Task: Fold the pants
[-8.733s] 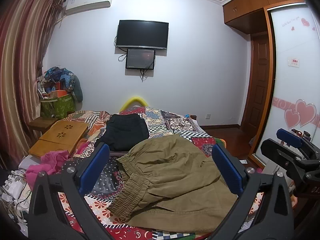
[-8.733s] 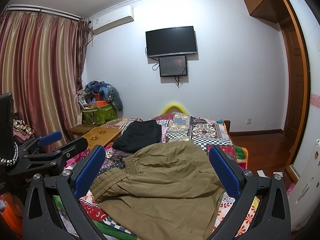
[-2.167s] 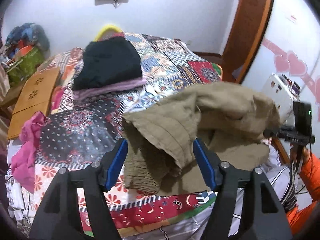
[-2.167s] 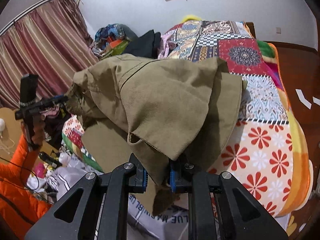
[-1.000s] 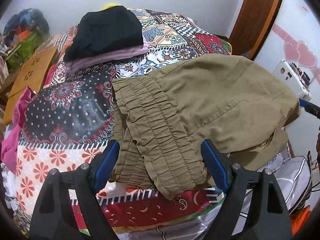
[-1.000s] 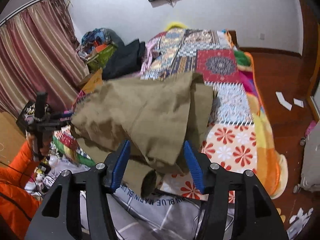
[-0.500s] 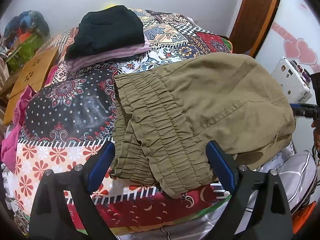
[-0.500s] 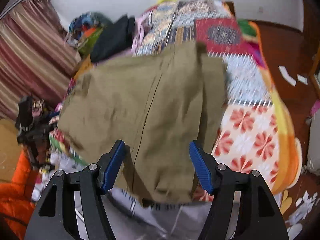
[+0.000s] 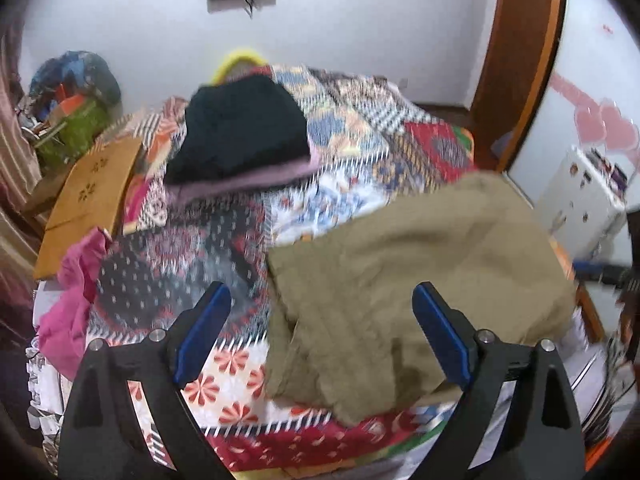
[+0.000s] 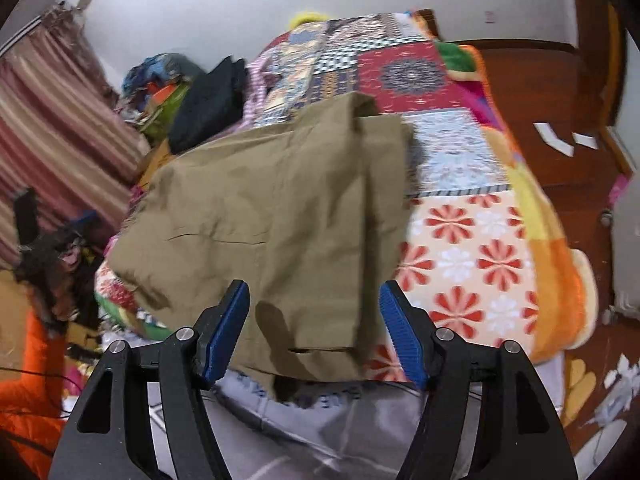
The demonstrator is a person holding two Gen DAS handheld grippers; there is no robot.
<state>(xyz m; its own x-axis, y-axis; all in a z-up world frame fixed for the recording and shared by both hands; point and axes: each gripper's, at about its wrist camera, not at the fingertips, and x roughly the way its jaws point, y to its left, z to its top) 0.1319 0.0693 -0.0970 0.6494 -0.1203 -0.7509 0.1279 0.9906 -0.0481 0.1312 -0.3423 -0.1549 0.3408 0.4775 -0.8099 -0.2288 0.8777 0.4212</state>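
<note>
Pants (image 10: 276,208), olive, lie folded over on the patchwork quilt (image 10: 472,240) at the near edge of the bed, one corner hanging past it. Left gripper (image 9: 320,336) stands wide open above the cloth, holding nothing. Right gripper (image 10: 314,332) has just been opening; its pads (image 10: 400,340) stand clear of the fabric. Black garment (image 9: 240,136) rests farther back.

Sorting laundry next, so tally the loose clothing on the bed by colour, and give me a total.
Khaki: 1, the pants at the near edge of the quilt
Black: 1, the folded garment further back
Pale pink: 1, the garment under the black one
Bright pink: 1, the crumpled cloth at the left edge
Total: 4
</note>
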